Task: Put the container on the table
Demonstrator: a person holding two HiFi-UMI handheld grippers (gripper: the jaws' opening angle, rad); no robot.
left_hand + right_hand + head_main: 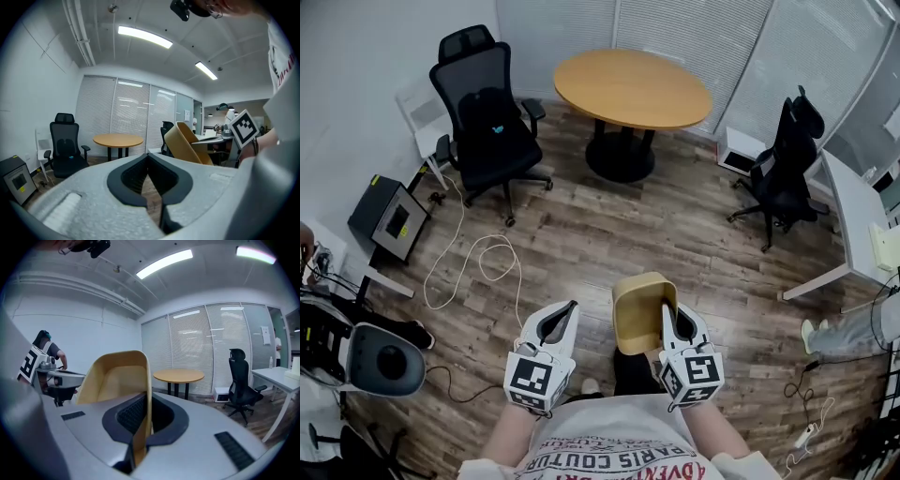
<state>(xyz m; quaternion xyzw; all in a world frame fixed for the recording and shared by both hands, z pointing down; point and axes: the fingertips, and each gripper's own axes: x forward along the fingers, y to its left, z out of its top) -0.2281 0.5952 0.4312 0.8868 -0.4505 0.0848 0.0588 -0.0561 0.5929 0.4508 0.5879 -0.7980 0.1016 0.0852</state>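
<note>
The container (642,309) is a tan, rounded tub, tilted on its side with its opening toward the left. My right gripper (667,314) is shut on its right wall, and that wall runs between the jaws in the right gripper view (146,401). The tub (117,376) fills the left of that view. My left gripper (572,307) is beside the tub, a little apart from it, shut with nothing in it (148,157). From it the tub (187,143) shows at the right. The round wooden table (633,89) stands far ahead across the floor, also in both gripper views (117,139) (179,376).
A black office chair (487,122) stands left of the table and another (783,169) to its right. A white desk (862,225) runs along the right edge. A white cable (478,262) loops on the wood floor near a black box (389,220). A person's hand (305,246) shows at the left edge.
</note>
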